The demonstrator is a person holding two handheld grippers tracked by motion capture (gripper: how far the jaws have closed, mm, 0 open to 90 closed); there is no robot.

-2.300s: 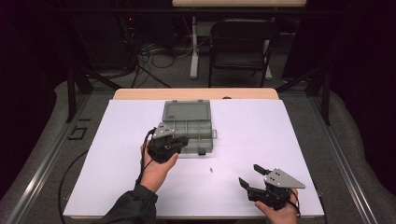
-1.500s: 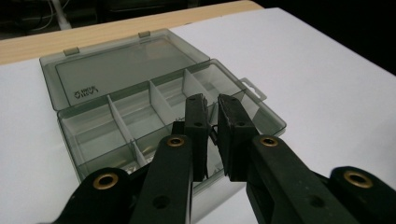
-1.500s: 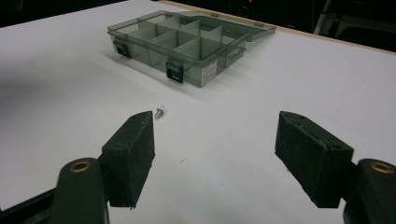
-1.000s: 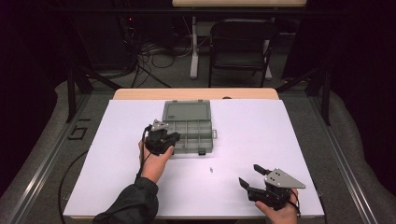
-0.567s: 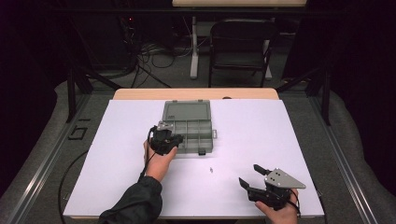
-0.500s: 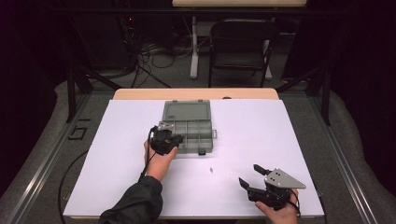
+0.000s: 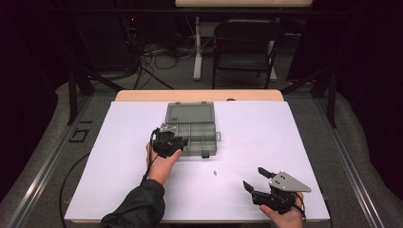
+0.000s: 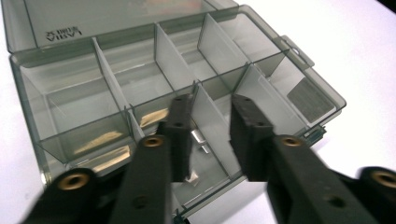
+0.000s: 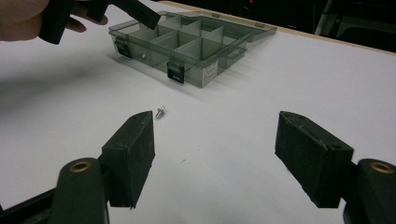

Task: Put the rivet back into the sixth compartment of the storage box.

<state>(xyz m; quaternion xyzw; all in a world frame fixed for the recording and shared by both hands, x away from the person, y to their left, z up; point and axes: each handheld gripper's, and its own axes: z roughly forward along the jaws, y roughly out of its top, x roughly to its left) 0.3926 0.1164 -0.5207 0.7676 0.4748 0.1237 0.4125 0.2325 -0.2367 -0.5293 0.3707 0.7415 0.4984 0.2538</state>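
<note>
A grey clear organizer box (image 7: 207, 110) lies open mid-table, its lid flat behind it. My left gripper (image 7: 172, 142) hovers over the box's front-left compartments (image 8: 70, 105). Its jaws have just been opening and now stand open (image 8: 212, 105), with nothing pressed between them. A small metal screw (image 8: 200, 141) lies in the compartment below them. My right gripper (image 7: 254, 177) rests near the front right of the table, open (image 9: 215, 135) and empty. A second small screw (image 7: 215, 173) (image 9: 160, 112) lies loose on the white table between it and the box (image 9: 191, 46).
The white tabletop (image 7: 285, 133) spreads wide on both sides of the box. A black folding chair (image 7: 244, 45) and cables stand beyond the far edge. A cable (image 7: 66, 180) trails off the table's left front.
The left hand has edged forward to the box's front-left corner and holds there. The right gripper has not moved.
</note>
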